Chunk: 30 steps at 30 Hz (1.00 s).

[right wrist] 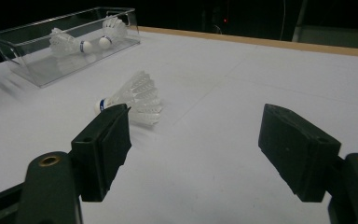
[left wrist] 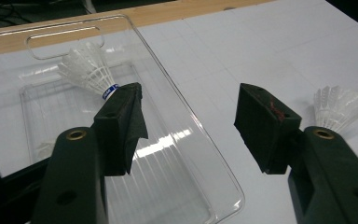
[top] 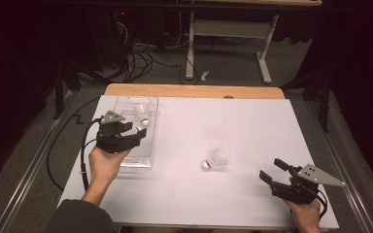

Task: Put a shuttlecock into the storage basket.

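On the white table sheet [top: 252, 131], a clear plastic tray [top: 126, 160] holds two white feathered shuttlecocks [right wrist: 81, 39]; a third [top: 217, 158] lies mid-table. The black right gripper [top: 273, 171], jaws wide, should probably straddle its cork; left gripper [top: 138, 132] hovers open over the tray

Clearance and obstructions on the white-covered table [top: 252, 121]

The clear plastic rectangular tray [top: 148, 160] occupies the left side; its raised walls block low sideways passage, and the left gripper [top: 136, 132] hangs above it, jaws apart. One loose white feathered shuttlecock [top: 216, 159] lies near the middle — the single obstacle on the open surface. The far and right parts of the sheet are bare. The right gripper [top: 273, 171], jaws apart, sits at the near right corner, well apart from the shuttlecock.
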Tool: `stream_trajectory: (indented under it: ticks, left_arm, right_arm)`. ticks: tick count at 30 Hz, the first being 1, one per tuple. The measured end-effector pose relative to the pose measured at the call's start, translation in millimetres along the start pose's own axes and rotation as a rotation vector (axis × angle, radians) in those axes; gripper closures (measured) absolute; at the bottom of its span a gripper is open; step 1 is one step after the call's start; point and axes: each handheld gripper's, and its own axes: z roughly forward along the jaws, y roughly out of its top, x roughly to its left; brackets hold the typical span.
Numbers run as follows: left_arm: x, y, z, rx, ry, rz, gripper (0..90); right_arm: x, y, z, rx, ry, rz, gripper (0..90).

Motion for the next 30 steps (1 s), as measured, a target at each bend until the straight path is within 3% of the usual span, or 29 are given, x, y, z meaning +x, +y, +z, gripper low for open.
stream_trajectory:
  ticks: [30]
  left_arm:
    - [-7.2,-16.5,-13.2,-0.048,-0.019,0.011,41.7]
  right_arm:
    - [0.3,0.1,-0.3,-0.003,0.001,0.001,25.5]
